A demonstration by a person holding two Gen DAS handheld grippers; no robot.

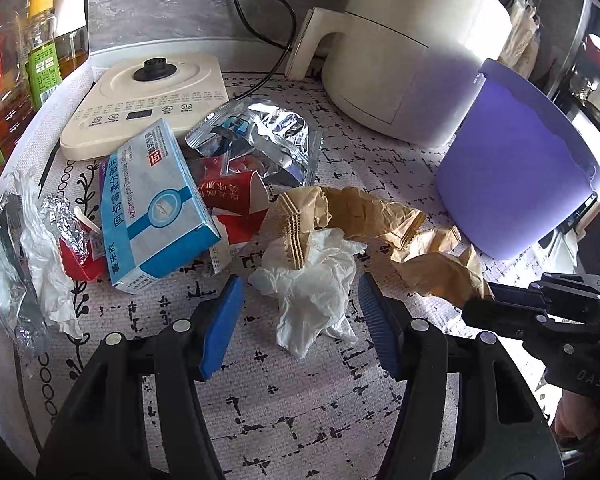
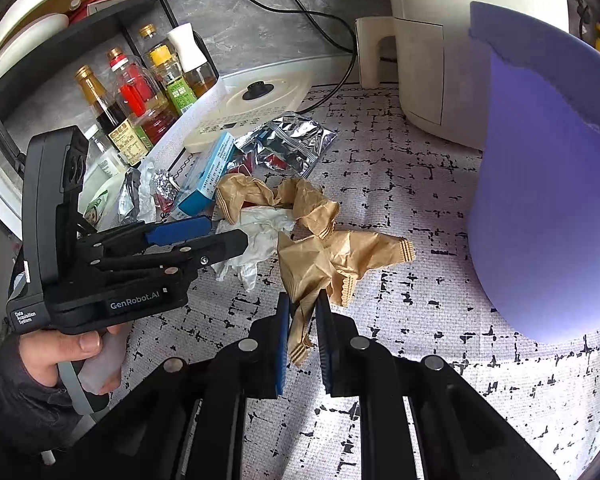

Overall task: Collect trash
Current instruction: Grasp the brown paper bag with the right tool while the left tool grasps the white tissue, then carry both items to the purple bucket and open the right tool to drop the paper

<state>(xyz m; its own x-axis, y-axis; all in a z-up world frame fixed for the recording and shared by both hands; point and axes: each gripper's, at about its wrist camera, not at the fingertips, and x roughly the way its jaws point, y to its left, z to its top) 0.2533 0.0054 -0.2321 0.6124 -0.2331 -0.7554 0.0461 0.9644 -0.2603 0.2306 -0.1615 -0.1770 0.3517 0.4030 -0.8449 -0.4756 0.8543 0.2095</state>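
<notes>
A crumpled white tissue lies on the patterned mat between the blue pads of my left gripper. The pads stand apart from it, so that gripper is open. My right gripper is shut on a crumpled brown paper wrapper. A second brown wrapper lies just behind the tissue. A purple bin stands to the right. More trash lies left: a blue-white medicine box, a silver foil pouch, a red carton.
A cream air fryer stands behind the bin. A flat cream appliance base with a black cord sits at the back left. Bottles crowd the left edge under a rack. A person's hand grips the left tool.
</notes>
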